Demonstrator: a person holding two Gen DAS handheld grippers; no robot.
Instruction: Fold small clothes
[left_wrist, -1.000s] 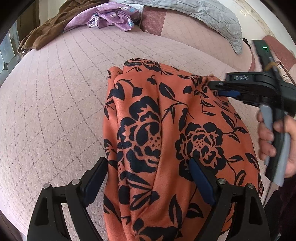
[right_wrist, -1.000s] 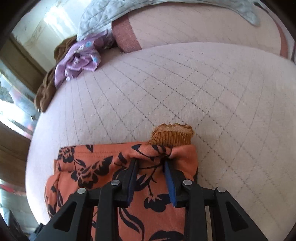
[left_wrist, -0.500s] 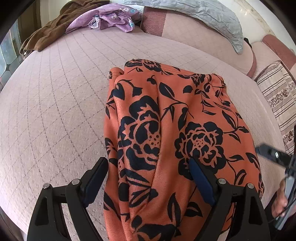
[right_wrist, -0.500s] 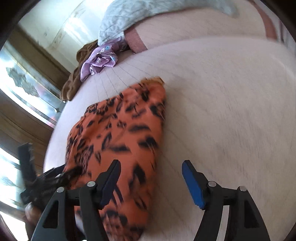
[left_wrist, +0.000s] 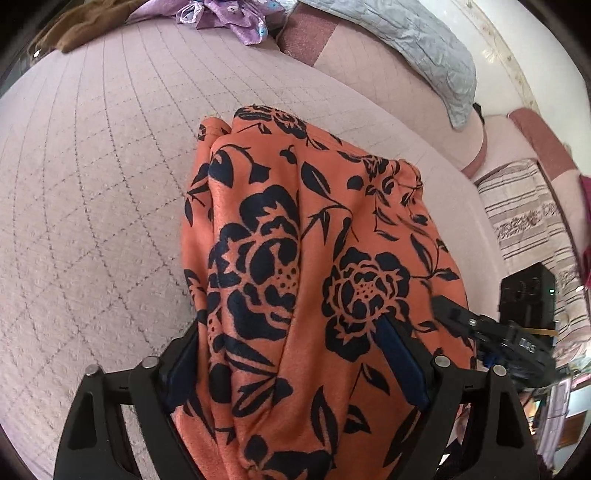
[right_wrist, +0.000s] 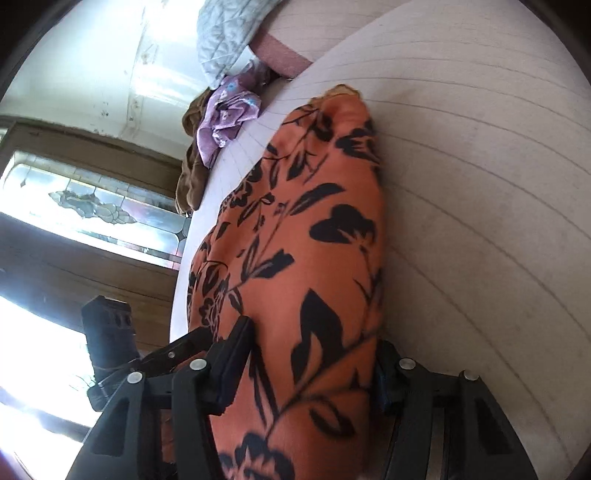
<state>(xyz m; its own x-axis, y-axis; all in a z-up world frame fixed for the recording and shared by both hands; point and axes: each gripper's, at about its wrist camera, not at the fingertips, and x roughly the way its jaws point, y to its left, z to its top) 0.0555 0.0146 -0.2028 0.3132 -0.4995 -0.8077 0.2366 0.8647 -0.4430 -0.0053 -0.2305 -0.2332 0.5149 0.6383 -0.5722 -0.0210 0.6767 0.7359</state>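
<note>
The orange garment (left_wrist: 306, 280), printed with dark flowers, lies folded lengthwise on the pink quilted bed (left_wrist: 96, 192) and runs straight ahead of both claws. The left claw (left_wrist: 295, 373) straddles the garment's near end: the cloth bulges up between its two pads, and its jaws are closing on it, though the pads do not yet look pressed into the fabric. The right claw (right_wrist: 306, 369) straddles the same near end from the garment's other side (it shows as a blurred black shape at the right edge of the left wrist view); its jaws are also closing, with the cloth filling the gap between them, and I cannot tell for sure whether the pads bite yet. At the garment's far end, farthest ahead of the right claw, a tan ribbed edge (right_wrist: 341, 89) peeks out. Well beyond the garment lie a crumpled purple cloth (left_wrist: 236, 18), a brown cloth (left_wrist: 85, 26) and a grey quilt (left_wrist: 417, 48).
</note>
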